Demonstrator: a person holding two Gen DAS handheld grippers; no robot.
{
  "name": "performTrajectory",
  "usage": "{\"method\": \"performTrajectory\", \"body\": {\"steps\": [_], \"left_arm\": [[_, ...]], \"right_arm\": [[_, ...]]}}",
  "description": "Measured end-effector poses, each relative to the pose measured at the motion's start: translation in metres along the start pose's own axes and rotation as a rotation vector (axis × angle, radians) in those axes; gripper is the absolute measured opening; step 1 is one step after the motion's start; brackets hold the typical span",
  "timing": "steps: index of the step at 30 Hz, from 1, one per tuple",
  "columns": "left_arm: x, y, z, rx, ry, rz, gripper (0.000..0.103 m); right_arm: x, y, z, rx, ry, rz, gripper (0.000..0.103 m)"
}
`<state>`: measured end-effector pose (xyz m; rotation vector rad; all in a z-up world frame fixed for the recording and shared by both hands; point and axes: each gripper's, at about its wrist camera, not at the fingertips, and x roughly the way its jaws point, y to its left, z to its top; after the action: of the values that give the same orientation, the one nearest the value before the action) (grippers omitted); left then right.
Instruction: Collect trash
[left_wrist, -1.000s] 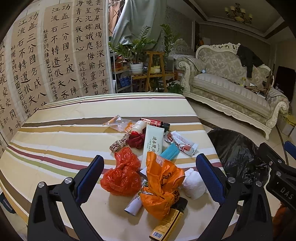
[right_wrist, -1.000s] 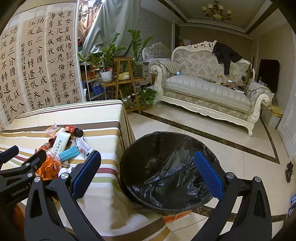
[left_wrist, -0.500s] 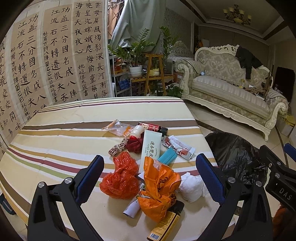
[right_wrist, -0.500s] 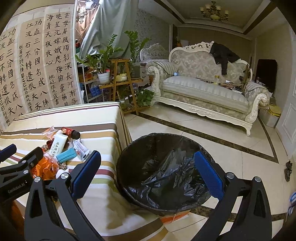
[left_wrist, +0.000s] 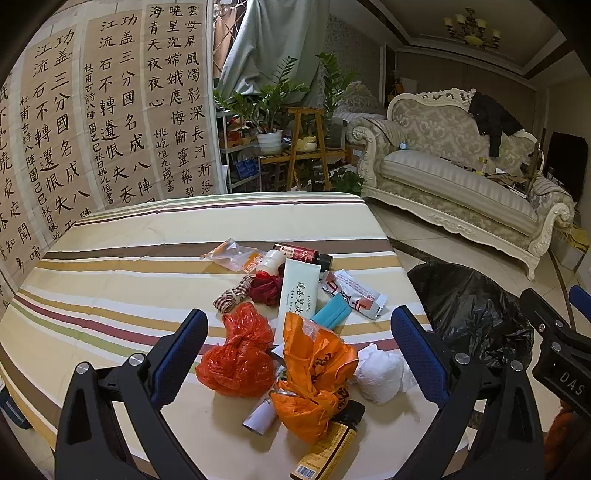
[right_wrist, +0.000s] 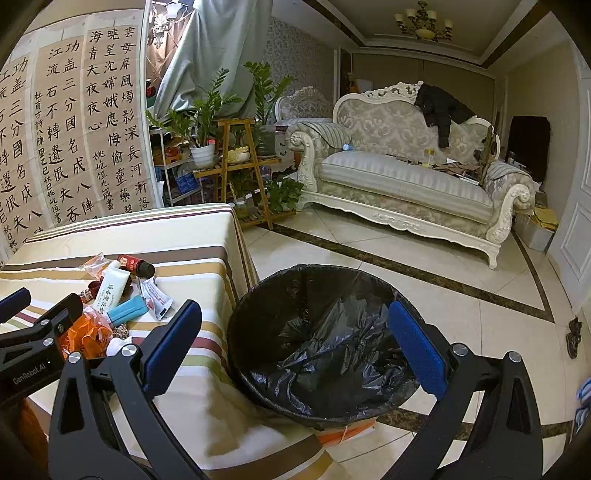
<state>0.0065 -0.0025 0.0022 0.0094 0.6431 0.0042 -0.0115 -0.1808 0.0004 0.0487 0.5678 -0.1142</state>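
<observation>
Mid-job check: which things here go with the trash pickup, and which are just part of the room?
For the job:
red bag
orange bag
white wad
tube
bottle
bin

Just there:
sofa
plants
scrolls
table

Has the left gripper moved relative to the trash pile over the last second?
Yes, slightly. The left gripper has backed away: the orange bag and the rest of the pile on the striped table sit higher in view.

Two wrist fisheyes, both facing the sofa (left_wrist: 458, 177)
Left looks down on the trash-strewn surface (left_wrist: 110, 280); right over the bin (right_wrist: 317, 339) (both share each).
</observation>
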Motion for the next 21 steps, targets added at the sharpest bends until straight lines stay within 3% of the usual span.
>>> {"method": "performTrajectory", "body": {"steps": [21], "left_arm": [[0.0021,-0.0043,-0.0038,0.004,0.012,-0.006,0.097]], "right_arm": [[0.0041,-0.0039,-0.0037,0.007,0.012,-0.004,0.099]]}}
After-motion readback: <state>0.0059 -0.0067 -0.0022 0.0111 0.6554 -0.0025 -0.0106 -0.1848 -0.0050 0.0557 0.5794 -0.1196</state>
